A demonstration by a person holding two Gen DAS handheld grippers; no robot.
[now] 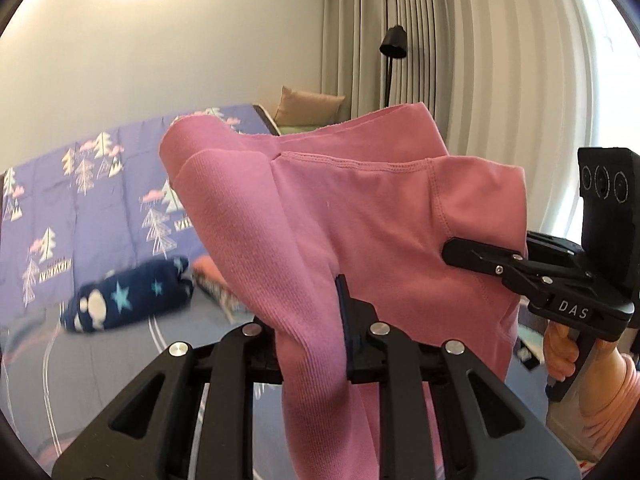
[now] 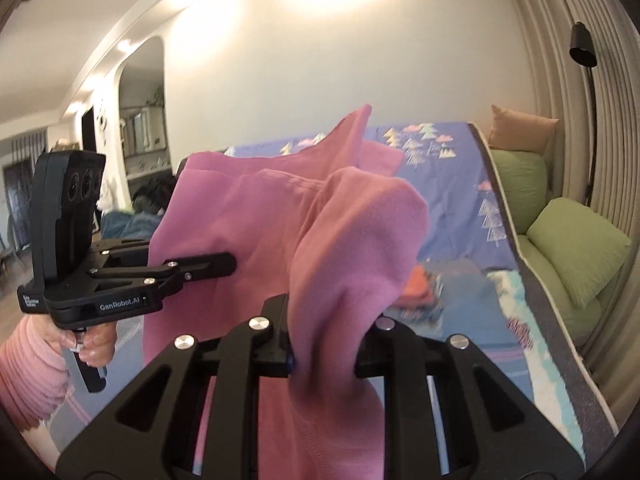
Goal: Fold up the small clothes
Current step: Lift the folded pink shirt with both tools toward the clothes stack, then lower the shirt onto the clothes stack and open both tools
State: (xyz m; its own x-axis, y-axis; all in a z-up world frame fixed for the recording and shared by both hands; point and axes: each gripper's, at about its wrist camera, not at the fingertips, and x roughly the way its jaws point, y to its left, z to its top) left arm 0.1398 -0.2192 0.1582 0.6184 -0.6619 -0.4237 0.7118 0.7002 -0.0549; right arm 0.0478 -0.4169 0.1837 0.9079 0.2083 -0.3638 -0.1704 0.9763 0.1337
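Note:
A small pink garment (image 1: 360,200) hangs in the air above the bed, stretched between both grippers. In the left wrist view my left gripper (image 1: 310,320) is shut on one bunched edge of it, and the cloth drapes down over the fingers. My right gripper (image 1: 450,252) pinches the other edge at the right, held by a person's hand (image 1: 560,352). In the right wrist view the pink garment (image 2: 260,220) is gathered between the fingers of my right gripper (image 2: 324,344). My left gripper (image 2: 230,264) clamps it at the left.
Below lies a bed with a purple tree-print quilt (image 1: 100,200). A rolled navy star-print cloth (image 1: 128,300) and an orange patterned cloth (image 2: 420,284) lie on it. Green cushions (image 2: 576,248), a floor lamp (image 1: 394,44) and curtains (image 1: 480,60) stand beyond the bed.

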